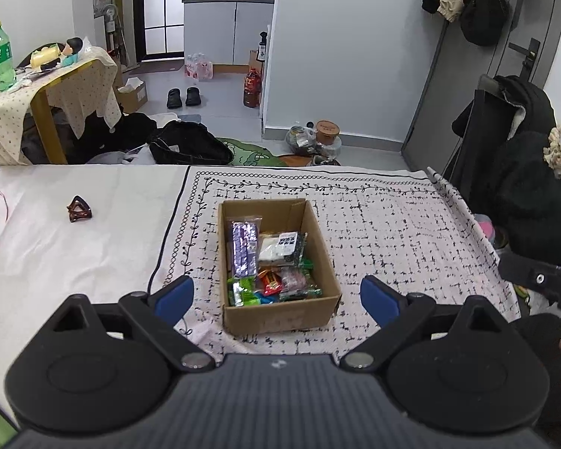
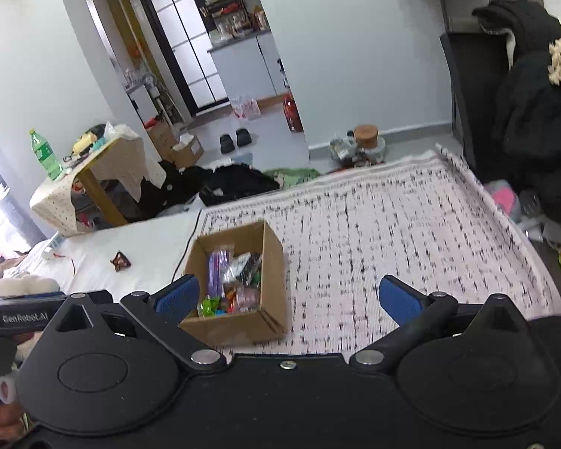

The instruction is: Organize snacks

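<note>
Left gripper point(image 1: 276, 295) spread wide, blue fingers point(image 1: 175, 295) apart with nothing between them, hovering over the near end of a cardboard box point(image 1: 280, 318) that sits on a patterned cloth point(image 1: 392, 224). Box open-topped, just past the fingertips at 12 o'clock from the tool. Inside: a purple packet point(image 1: 245, 249) along the 9 o'clock wall, a black-and-white pouch point(image 1: 282, 249) beside it toward 3 o'clock, and a huddle of small snacks at the 6 o'clock end, among them a green wrapper point(image 1: 241, 290), a red wrapper point(image 1: 271, 280) and a pink one point(image 1: 293, 278). Printing on every packet too small to read; lower layers buried under the top ones.

Right gripper point(image 2: 288, 299) likewise wide, holding nothing, its left finger point(image 2: 177, 297) overlapping the box point(image 2: 239, 327) at the near corner in this view; whether touching cannot be told. Cloth point(image 2: 411, 224) smeared by blur here, the box contents point(image 2: 235, 284) reduced to coloured blobs.

At 9 o'clock in the right view, a slice of the other tool's handle, cut off by the frame edge, gripped by a hand point(image 2: 0, 422) only partly seen. At 10 o'clock from the box on the plain white sheet point(image 1: 74, 262), a small brown hair clip point(image 1: 79, 208). Farther off at 10 o'clock, a green bottle point(image 1: 2, 58) upright on a side table point(image 1: 89, 71).
</note>
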`<action>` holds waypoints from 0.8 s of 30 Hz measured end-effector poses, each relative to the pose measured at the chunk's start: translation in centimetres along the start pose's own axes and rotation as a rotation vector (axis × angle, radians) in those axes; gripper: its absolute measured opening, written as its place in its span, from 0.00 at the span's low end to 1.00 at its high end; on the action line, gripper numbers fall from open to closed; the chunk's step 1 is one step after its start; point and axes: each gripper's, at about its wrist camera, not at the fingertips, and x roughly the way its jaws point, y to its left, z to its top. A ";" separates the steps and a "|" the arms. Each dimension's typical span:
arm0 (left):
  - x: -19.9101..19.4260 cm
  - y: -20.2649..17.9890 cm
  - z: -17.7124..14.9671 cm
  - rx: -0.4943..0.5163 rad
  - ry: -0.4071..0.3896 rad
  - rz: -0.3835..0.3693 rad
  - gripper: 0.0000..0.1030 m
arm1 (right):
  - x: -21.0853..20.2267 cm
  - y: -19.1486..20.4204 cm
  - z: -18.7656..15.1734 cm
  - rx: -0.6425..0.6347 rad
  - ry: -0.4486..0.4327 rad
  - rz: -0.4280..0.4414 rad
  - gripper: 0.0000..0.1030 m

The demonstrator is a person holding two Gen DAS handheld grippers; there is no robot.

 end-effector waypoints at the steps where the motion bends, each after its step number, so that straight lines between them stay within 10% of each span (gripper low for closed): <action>1: -0.1 0.1 -0.2 0.002 0.002 0.003 0.92 | 0.0 0.0 -0.2 -0.003 0.004 -0.003 1.00; 24: -0.2 1.1 -1.9 0.009 0.015 0.019 0.92 | -0.1 1.1 -1.2 -0.065 0.032 0.005 1.00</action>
